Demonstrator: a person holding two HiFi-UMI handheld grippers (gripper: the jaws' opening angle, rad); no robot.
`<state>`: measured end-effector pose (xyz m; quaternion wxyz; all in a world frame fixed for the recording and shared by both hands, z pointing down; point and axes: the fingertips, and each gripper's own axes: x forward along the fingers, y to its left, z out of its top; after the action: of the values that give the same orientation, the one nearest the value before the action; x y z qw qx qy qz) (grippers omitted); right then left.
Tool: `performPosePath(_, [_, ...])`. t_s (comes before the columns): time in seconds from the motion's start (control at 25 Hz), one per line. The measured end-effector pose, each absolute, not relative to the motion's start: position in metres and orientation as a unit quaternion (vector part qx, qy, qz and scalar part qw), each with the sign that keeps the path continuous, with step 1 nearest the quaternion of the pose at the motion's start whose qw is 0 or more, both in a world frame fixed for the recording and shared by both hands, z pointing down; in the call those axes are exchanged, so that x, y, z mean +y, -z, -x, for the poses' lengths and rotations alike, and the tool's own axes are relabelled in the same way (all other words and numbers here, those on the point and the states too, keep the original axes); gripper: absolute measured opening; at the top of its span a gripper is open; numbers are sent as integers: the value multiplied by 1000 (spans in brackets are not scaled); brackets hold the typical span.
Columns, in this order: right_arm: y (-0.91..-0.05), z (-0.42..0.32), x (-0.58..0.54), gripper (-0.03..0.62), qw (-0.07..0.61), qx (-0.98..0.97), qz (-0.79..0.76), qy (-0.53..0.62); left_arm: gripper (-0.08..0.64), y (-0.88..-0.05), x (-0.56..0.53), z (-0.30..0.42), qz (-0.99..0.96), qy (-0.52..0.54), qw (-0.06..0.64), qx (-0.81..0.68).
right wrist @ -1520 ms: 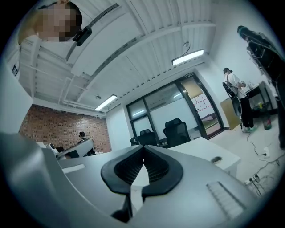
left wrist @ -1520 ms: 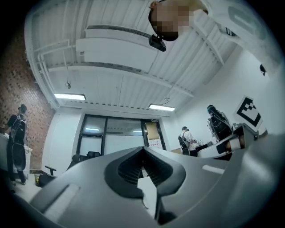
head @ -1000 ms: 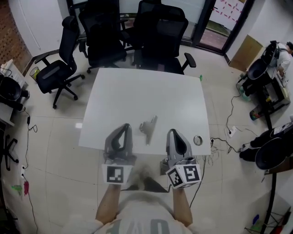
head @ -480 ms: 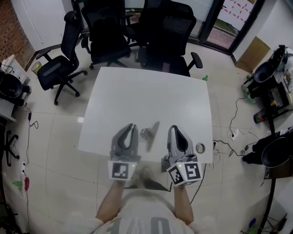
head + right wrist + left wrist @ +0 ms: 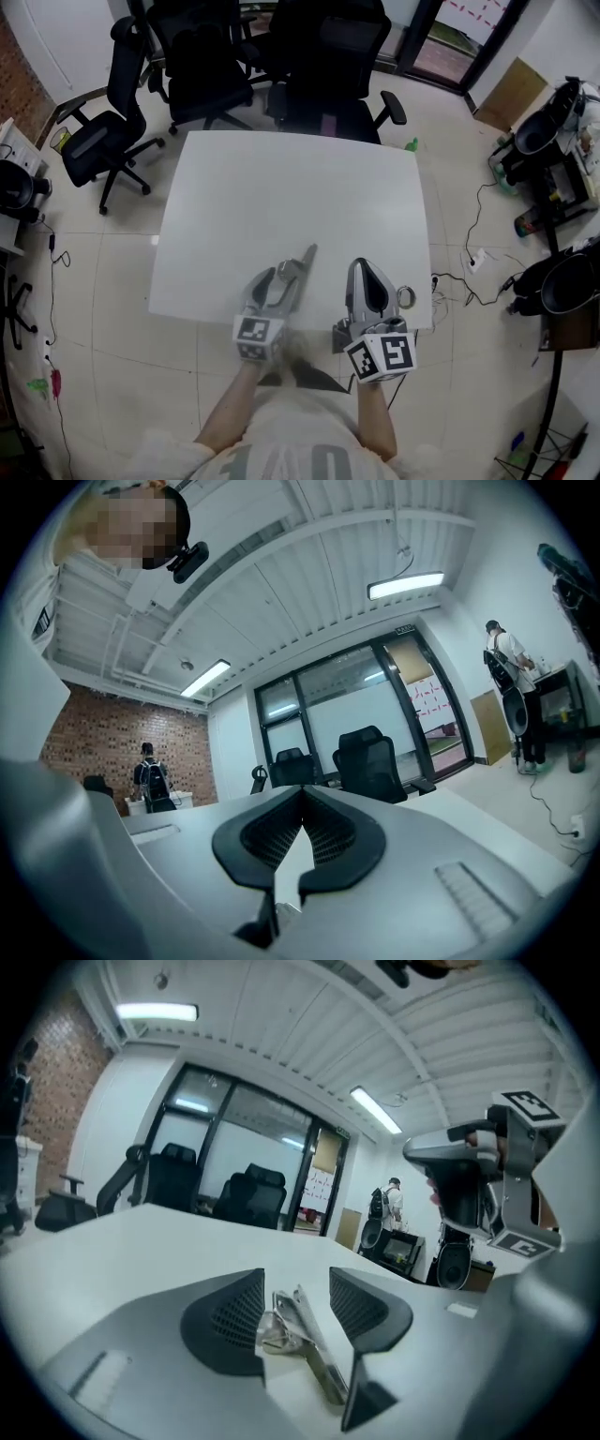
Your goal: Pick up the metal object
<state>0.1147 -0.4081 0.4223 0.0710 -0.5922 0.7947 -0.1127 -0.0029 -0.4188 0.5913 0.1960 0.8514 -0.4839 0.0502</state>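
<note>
The metal object (image 5: 306,258), a slim shiny clamp-like tool, lies on the white table (image 5: 281,187) near its front edge. In the left gripper view the metal object (image 5: 305,1335) lies flat on the table between the two black pads (image 5: 230,1321). My left gripper (image 5: 278,281) (image 5: 295,1283) straddles its near end and its jaws are opening, with a gap on the right side. My right gripper (image 5: 362,267) (image 5: 300,794) hovers at the front edge to the right of the tool, its jaws shut with nothing between them.
A small silvery ring (image 5: 405,297) sits at the table's front right corner beside my right gripper. Black office chairs (image 5: 319,56) crowd the far edge and another chair (image 5: 94,141) stands at the left. Cables (image 5: 473,267) trail on the floor at the right.
My left gripper has shifted right onto the metal object's near end, and its jaws have parted from shut. The right gripper has hardly moved.
</note>
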Motion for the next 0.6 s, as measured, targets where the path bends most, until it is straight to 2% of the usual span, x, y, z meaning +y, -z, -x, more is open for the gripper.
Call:
performPosePath(0.16, [-425,-130,-415,11,68,787,603,114,195,-630,-427,-3,-833,-88,267,-477])
performPosePath(0.28, [-426,-140,-420,11,65,783,608,116,187,-640,-439,-6,-823,-122,269,-485])
performPosePath(0.4, [-428,-144,-422,11,63,781,611,115,103,-645,-451,-13,-818,-162,267,-482])
performPosePath(0.6, [-430,-147,-421,11,62,782,610,112,81,-641,-455,-20,-822,-139,284,-474])
